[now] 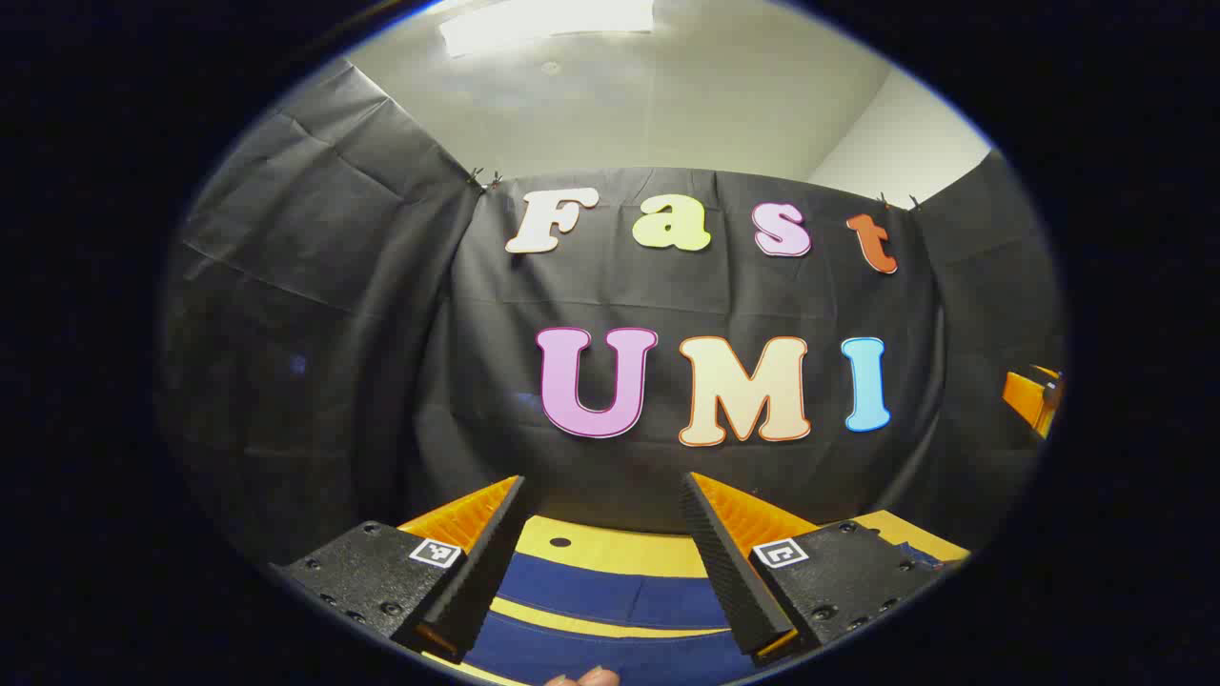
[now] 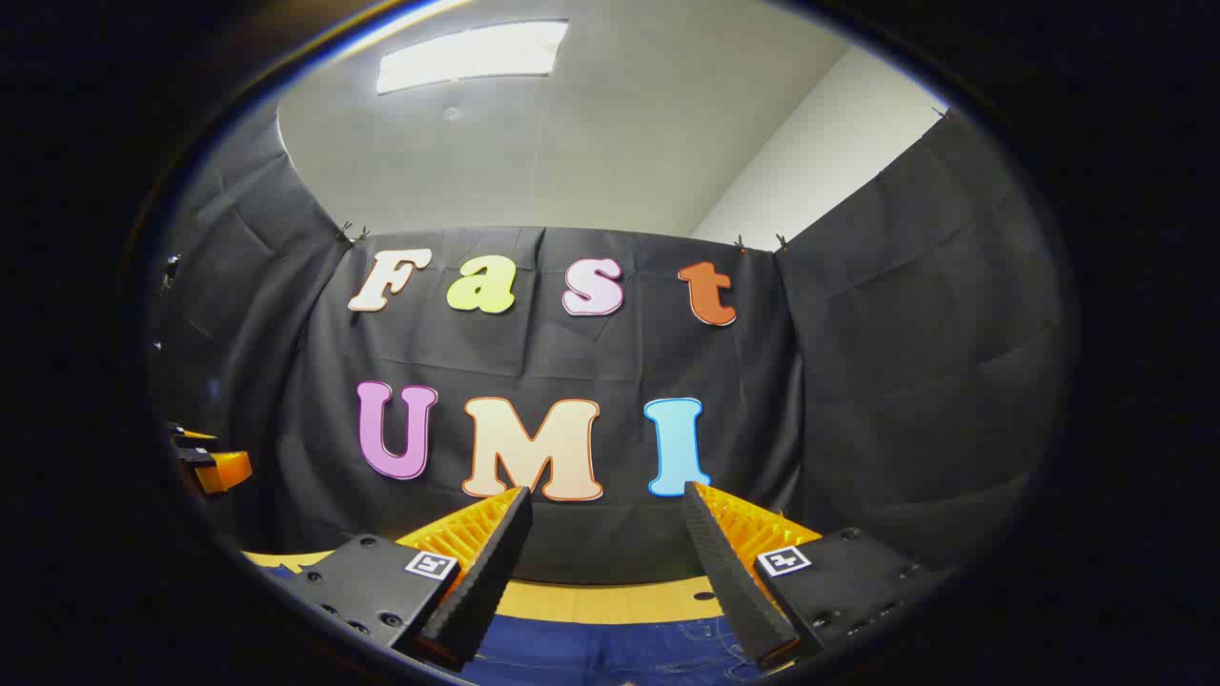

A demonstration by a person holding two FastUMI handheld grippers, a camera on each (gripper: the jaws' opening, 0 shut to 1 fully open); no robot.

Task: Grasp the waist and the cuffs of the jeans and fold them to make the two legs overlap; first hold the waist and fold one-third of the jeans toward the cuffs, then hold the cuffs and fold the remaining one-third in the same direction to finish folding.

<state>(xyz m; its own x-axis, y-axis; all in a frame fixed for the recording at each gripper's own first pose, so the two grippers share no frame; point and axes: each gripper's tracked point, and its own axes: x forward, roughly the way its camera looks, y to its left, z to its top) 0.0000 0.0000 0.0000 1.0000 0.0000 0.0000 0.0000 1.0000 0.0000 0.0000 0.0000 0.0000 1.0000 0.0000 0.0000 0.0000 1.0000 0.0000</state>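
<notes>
Both tongs, the left gripper point(image 1: 602, 495) and right gripper point(image 2: 604, 505), gape wide and empty (likely poised to descend) above the dark blue denim jeans point(image 1: 610, 595) spread on the yellow table point(image 1: 610, 548)

Black cloth wall point(image 1: 381, 333) draped across the middle of both views, creased, clipped at the upper corners. White ceiling point(image 1: 667, 105) above, with a bright rectangular light panel point(image 2: 472, 55) at upper left of the right gripper view. Pale room wall point(image 2: 810, 162) at upper right. Yellow tabletop point(image 1: 610, 548) along the bottom.
</notes>
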